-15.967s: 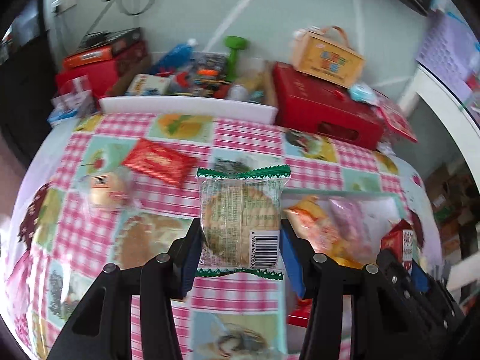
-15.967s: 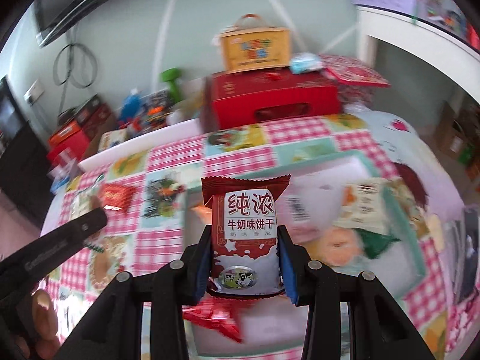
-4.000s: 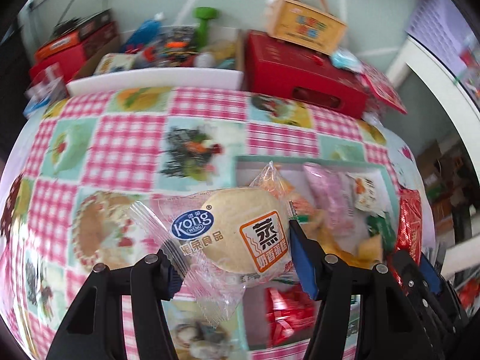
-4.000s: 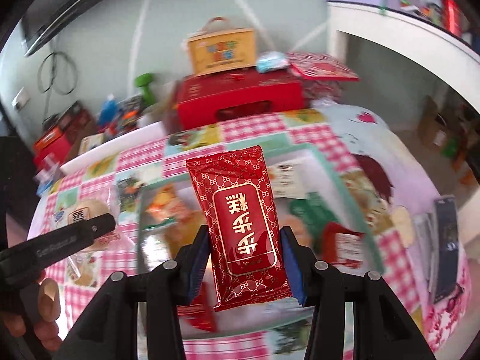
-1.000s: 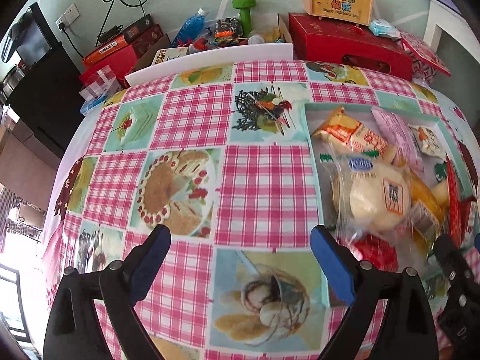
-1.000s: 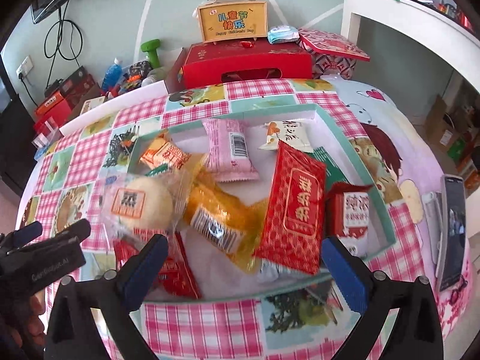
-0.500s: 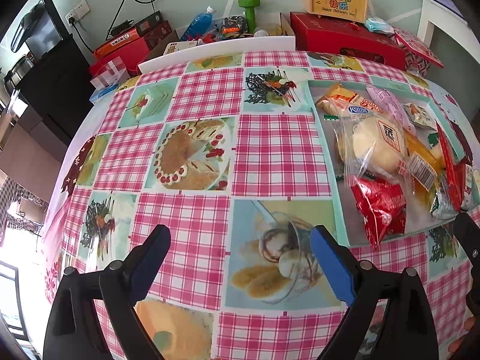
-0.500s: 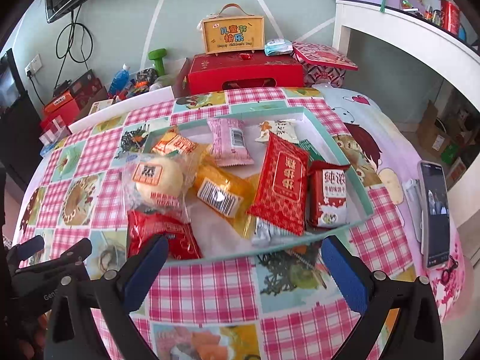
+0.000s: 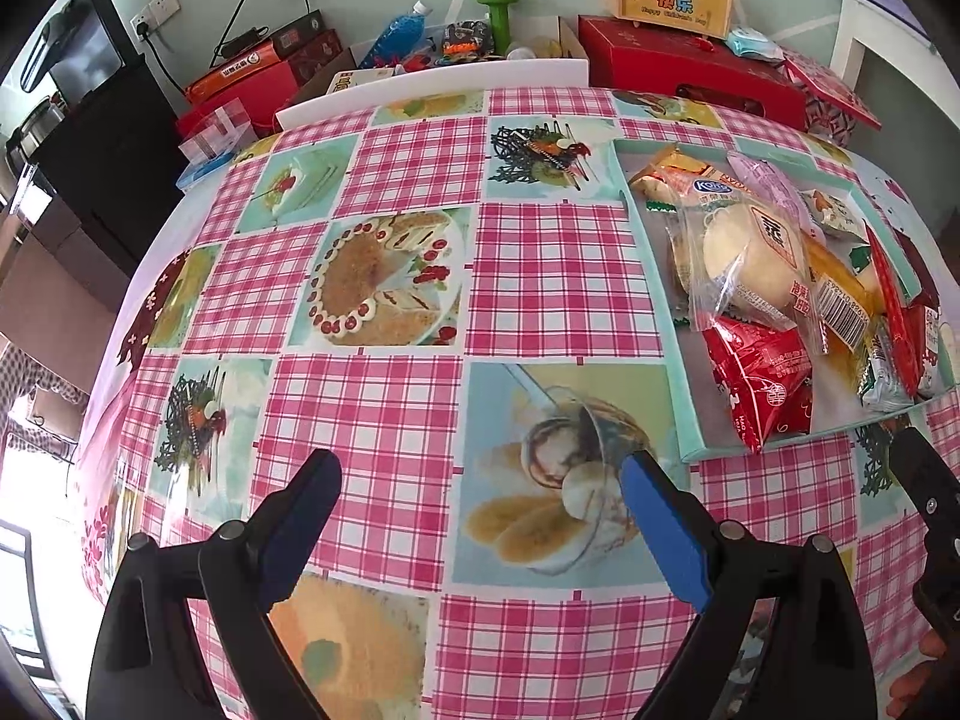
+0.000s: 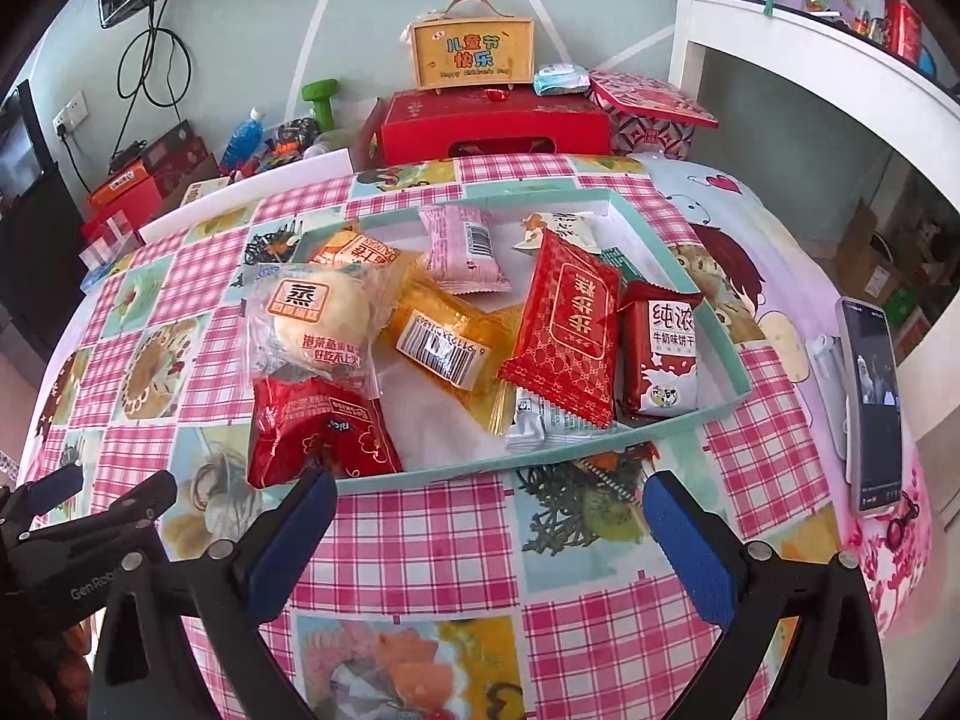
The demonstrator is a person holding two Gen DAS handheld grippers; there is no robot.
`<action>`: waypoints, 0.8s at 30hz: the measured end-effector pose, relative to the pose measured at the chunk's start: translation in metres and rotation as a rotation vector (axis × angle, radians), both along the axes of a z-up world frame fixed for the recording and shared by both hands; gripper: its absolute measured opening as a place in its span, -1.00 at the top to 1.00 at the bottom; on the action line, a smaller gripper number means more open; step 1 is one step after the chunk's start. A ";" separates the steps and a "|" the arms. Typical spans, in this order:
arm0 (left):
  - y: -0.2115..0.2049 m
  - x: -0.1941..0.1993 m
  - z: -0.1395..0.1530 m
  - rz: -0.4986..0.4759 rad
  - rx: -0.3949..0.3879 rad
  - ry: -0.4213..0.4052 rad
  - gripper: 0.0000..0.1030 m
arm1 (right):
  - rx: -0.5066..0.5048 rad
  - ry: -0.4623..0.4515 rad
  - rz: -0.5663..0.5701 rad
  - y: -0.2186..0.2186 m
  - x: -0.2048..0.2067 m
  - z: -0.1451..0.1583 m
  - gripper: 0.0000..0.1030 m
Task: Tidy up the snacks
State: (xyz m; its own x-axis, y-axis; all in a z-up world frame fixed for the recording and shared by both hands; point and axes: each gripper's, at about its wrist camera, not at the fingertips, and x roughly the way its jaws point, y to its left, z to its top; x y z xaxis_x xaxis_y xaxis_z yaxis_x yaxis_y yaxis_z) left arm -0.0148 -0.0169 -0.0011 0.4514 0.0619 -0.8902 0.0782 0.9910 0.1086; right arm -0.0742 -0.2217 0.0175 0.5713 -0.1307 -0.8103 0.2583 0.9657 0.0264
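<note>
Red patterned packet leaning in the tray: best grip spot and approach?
Take the red patterned packet by its long side edges near the upper end, coming from above with the right gripper. It lies tilted, propped on other snacks, its top end raised and clear; the lower end overlaps the green-and-white packet, close to the tray wall.

Brightness: both my views are evenly bright, colours strong
Light source: daylight burns white at the lower left edge of my left view
Glare: soft sheen on the bun wrapper (image 10: 312, 324) and on the checked cloth over the counter (image 9: 384, 408)
Shadows: faint, only thin dark edges under the packets in the tray (image 10: 729, 360)
Focus: print on the packets reads sharp, no motion blur
Distortion: strong fisheye, the counter bulges like a dome and the corners go black
</note>
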 end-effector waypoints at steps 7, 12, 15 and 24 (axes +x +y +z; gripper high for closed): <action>0.001 0.002 -0.002 -0.001 -0.012 0.009 -0.83 | -0.003 0.016 0.002 0.001 0.003 -0.003 -1.00; 0.001 0.004 -0.003 -0.001 -0.019 0.016 -0.83 | 0.000 0.025 -0.002 -0.001 0.004 -0.006 -1.00; 0.000 0.005 -0.006 0.003 -0.017 0.024 -0.83 | 0.004 0.040 -0.007 -0.002 0.005 -0.010 -1.00; 0.001 0.005 -0.008 0.002 -0.021 0.036 -0.83 | 0.009 0.059 -0.003 -0.002 0.006 -0.016 -1.00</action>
